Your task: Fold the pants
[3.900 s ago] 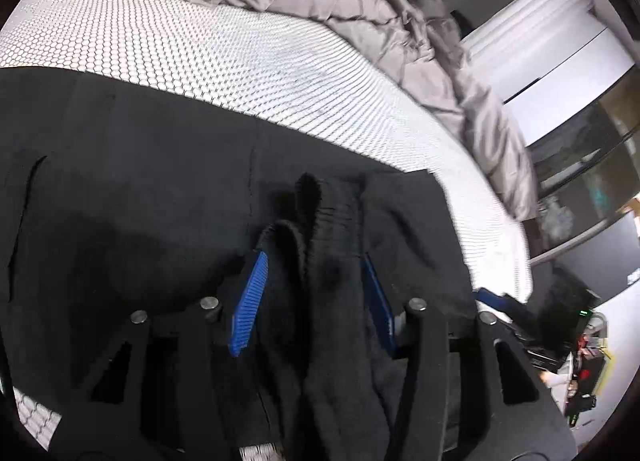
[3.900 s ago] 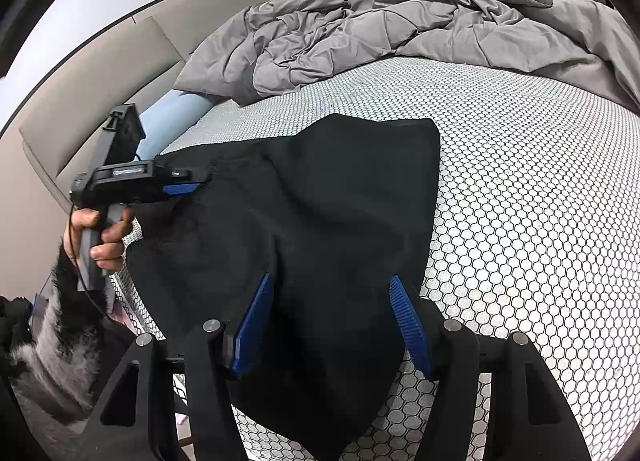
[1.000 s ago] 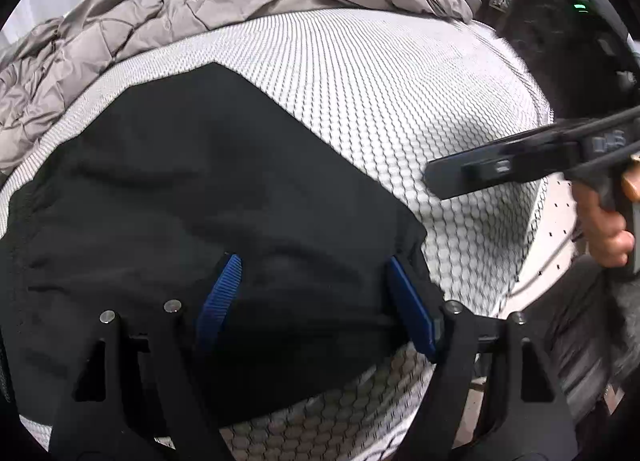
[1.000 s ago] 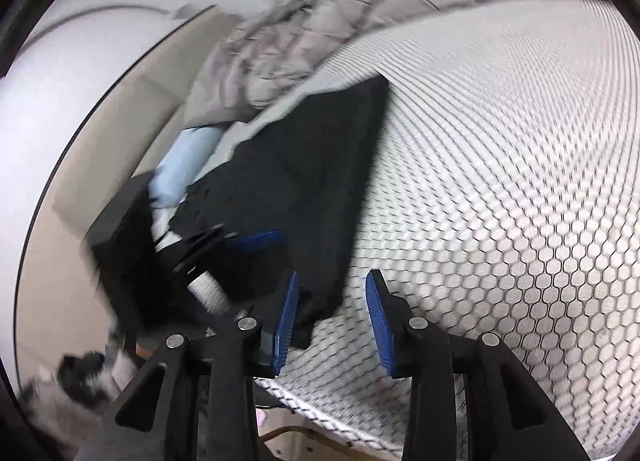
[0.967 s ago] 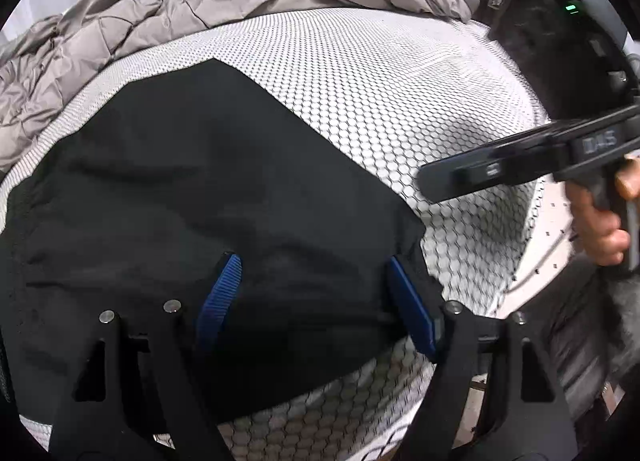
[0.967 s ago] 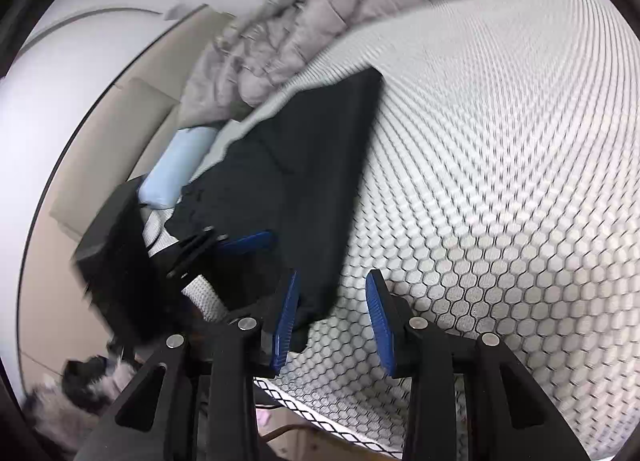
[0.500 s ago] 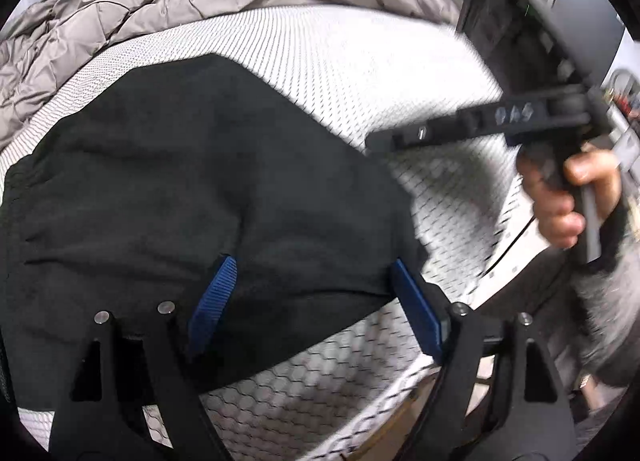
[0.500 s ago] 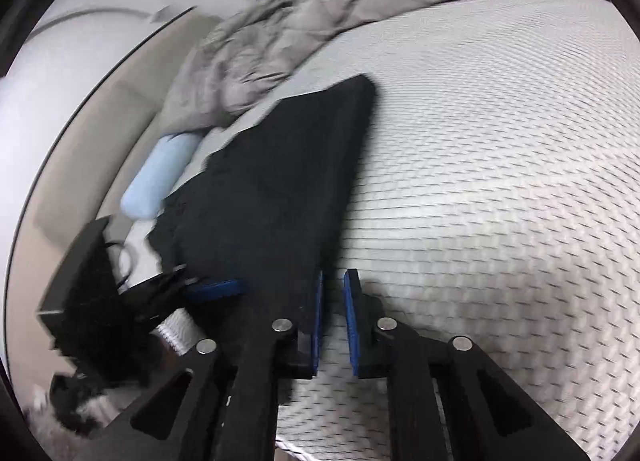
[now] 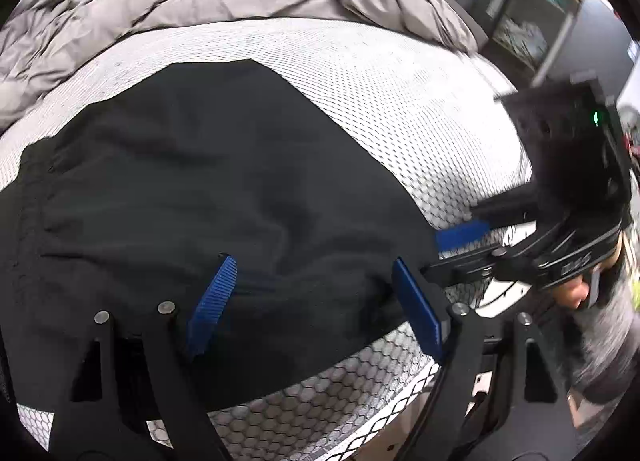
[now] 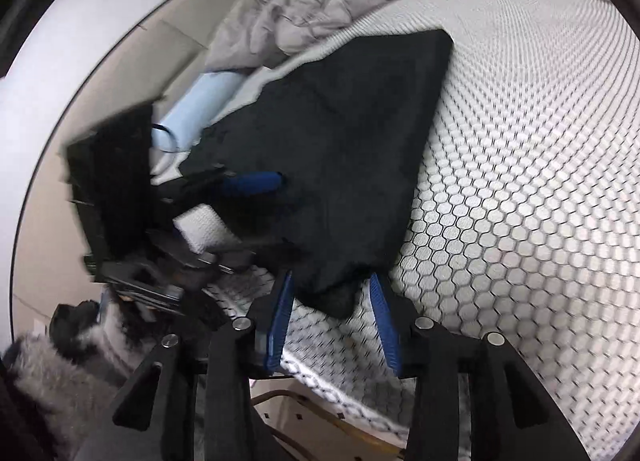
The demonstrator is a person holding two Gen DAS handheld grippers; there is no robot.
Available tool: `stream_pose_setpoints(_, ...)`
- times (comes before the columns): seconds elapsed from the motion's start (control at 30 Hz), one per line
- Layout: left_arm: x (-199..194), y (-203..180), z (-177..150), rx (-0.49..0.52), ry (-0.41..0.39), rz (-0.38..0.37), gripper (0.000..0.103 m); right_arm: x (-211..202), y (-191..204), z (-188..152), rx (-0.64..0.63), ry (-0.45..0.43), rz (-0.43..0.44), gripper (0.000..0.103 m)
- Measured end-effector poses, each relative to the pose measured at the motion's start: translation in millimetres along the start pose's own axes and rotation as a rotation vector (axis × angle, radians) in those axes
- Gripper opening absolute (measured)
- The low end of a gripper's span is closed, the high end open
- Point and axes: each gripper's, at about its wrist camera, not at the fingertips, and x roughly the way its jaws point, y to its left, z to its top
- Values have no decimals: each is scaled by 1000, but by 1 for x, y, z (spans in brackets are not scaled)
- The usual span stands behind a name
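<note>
Black pants (image 9: 224, 189) lie folded flat on the bed (image 9: 400, 109), near its front edge. The cloth looks soft and light, so it will sag and wrinkle when lifted; I judge the corners of the near edge are the best places to hold. The left gripper (image 9: 316, 301) is wide open over this edge, holding nothing. The right gripper (image 10: 334, 321) has just been opening; its 2 fingers (image 10: 280, 313) stand partly apart around the right corner, not pressing it.

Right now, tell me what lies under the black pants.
The black pants lie flat on the white honeycomb-patterned mattress cover, which shows around their far, right and near edges. Whatever is directly beneath the cloth is covered and cannot be seen.
</note>
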Motion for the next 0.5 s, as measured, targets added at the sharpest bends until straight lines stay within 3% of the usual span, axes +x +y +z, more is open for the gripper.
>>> stream_pose_setpoints(0.07,-3,6,-1,-18,-9,8,78,-1,0,-2,-27,8,-9,10)
stream_pose_setpoints(0.17,-5,14,2,-38,-30,23,78,-11,12,-8,-58,0,44,7)
stream_pose_setpoints(0.37,-3,-1,5,1,-39,-4,78,-18,-4,-24,-23,74,51,12)
stream_pose_setpoints(0.5,14,-35,-6,119,17,-8,78,-43,-21,-7,42,-76,39,31)
